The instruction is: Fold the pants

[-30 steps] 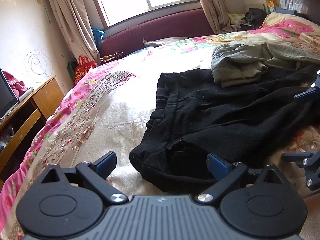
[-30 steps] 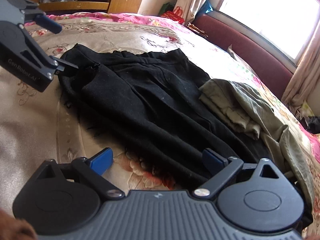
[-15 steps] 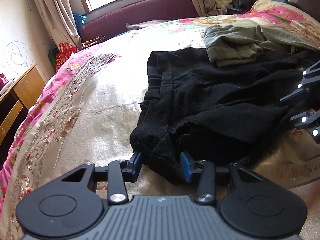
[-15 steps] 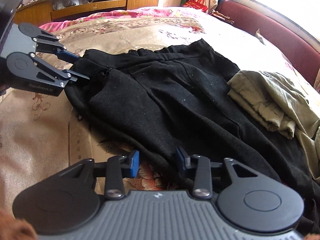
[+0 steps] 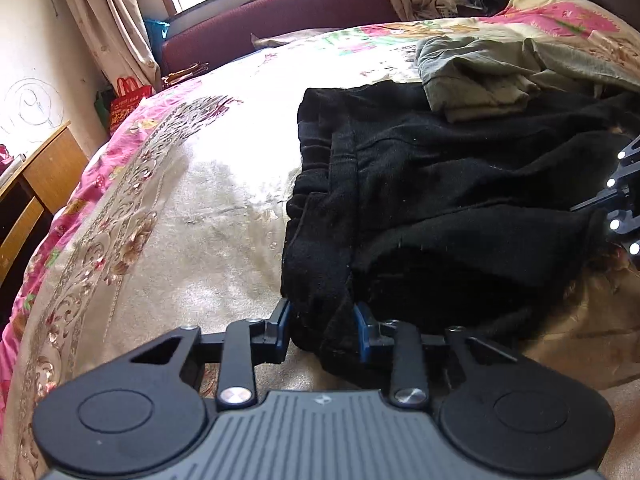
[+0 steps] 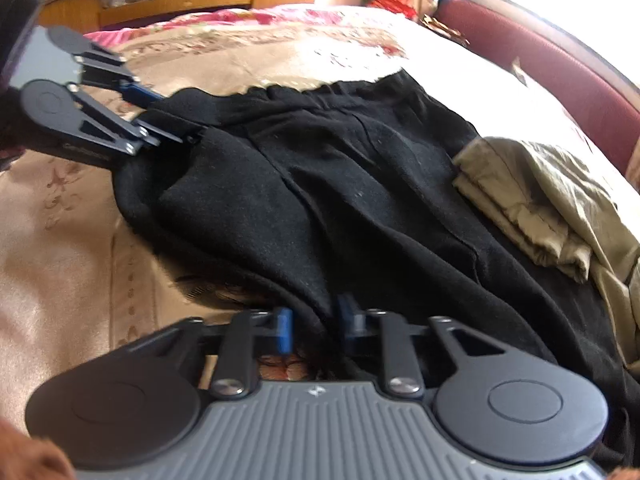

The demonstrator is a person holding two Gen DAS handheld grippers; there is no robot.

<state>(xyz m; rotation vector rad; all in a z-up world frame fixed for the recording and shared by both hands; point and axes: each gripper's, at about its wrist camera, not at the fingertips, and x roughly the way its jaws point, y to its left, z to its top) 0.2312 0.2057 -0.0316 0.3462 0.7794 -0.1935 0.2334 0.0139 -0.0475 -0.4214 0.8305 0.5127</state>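
Since a second ago both pairs of jaws, which then stood wide with cloth merely near them, have just been closing, and each now has black cloth between its blue pads. The left gripper (image 5: 323, 326) pinches a bunched corner at the waistband end of the black pants (image 5: 460, 200), which lie spread across the floral bedspread (image 5: 180, 240); the right gripper (image 6: 314, 330) nips a thin edge further along the near side, at the leg. A crumpled olive garment (image 6: 532, 200) rests on the far part of the pants (it may drag when they move). The step in hand looks like securing the near edge for the first fold. Next, I judge, both hands must lift together and carry that edge over toward the far side, keeping the cloth taut between them so it lands flat
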